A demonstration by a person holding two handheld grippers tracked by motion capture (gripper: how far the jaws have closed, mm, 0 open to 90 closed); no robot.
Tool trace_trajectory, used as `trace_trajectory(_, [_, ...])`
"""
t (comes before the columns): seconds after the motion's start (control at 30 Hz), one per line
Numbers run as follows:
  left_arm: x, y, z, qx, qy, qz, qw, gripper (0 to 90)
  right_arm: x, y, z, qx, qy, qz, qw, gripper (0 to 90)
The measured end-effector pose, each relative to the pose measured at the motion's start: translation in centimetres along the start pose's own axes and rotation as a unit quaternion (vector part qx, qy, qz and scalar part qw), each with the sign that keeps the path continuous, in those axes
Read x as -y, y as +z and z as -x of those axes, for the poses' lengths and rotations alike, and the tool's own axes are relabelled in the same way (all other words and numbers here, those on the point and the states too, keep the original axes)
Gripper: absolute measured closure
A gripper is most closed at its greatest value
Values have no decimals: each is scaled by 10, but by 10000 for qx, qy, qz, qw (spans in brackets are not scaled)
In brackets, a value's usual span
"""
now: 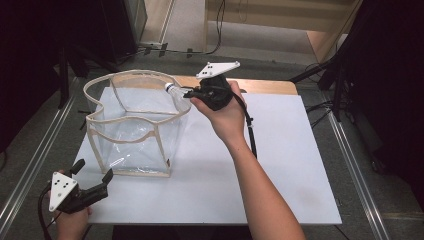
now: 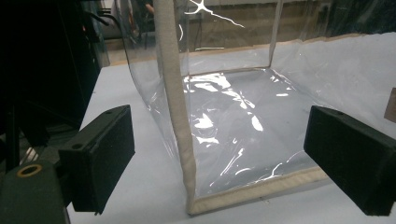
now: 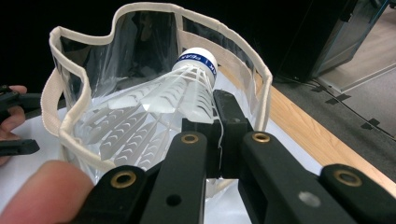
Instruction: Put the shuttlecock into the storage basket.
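Observation:
A clear plastic bag [image 1: 131, 142] with beige trim stands open on the white table top [image 1: 285, 165]. My right gripper [image 1: 191, 93] is above the bag's far right rim, shut on a white feather shuttlecock [image 1: 173, 89] whose cork points over the opening. In the right gripper view the shuttlecock [image 3: 149, 109] is pinched by its feather skirt between the jaws of the right gripper [image 3: 217, 119], above the bag [image 3: 70, 133]. My left gripper [image 1: 93, 172] is open near the bag's front left corner. In the left gripper view the bag's trimmed corner [image 2: 175, 116] stands ahead between the wide-apart pads [image 2: 100, 156].
The white top lies on a wooden table [image 1: 267, 86] whose edge shows at the back. Dark stands and cables [image 1: 330, 70] flank the table on the grey floor. A metal rail [image 1: 30, 165] runs along the left side.

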State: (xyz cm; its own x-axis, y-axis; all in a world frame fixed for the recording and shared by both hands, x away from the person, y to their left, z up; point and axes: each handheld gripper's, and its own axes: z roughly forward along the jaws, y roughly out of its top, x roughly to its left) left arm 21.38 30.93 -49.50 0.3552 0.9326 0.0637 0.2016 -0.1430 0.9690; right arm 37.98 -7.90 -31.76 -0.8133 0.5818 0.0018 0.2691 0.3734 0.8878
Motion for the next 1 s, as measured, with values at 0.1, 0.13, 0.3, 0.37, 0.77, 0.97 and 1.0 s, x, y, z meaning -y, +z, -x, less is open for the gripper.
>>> trace_trajectory(0.1, [0, 0, 0, -3, -1, -7, 10000, 92, -1, 4, 1, 2, -5, -25, 10000, 871])
trace_trajectory(0.13, [0, 0, 0, 2, -10, 6, 10000, 92, -1, 5, 1, 6, 0, -39, 10000, 871])
trace_trajectory(0.3, [0, 0, 0, 5, -9, 5, 10000, 92, -1, 11, 2, 21, 24, -69, 10000, 870])
trace_trajectory(0.37, [0, 0, 0, 1, -15, 1, 10000, 92, -1, 13, 4, 21, 39, -77, 10000, 871])
trace_trajectory(0.77, [0, 0, 0, -7, 22, -14, 10000, 92, 5, 22, 6, -117, 133, -117, 9998, 685])
trace_trajectory(0.97, [0, 0, 0, -2, 33, -18, 10000, 92, 10, 14, 7, 45, 171, -64, 9998, 438])
trace_trajectory(1.0, [0, 0, 0, -5, 25, -18, 10000, 92, 11, 12, 7, 33, 205, -32, 9998, 401])
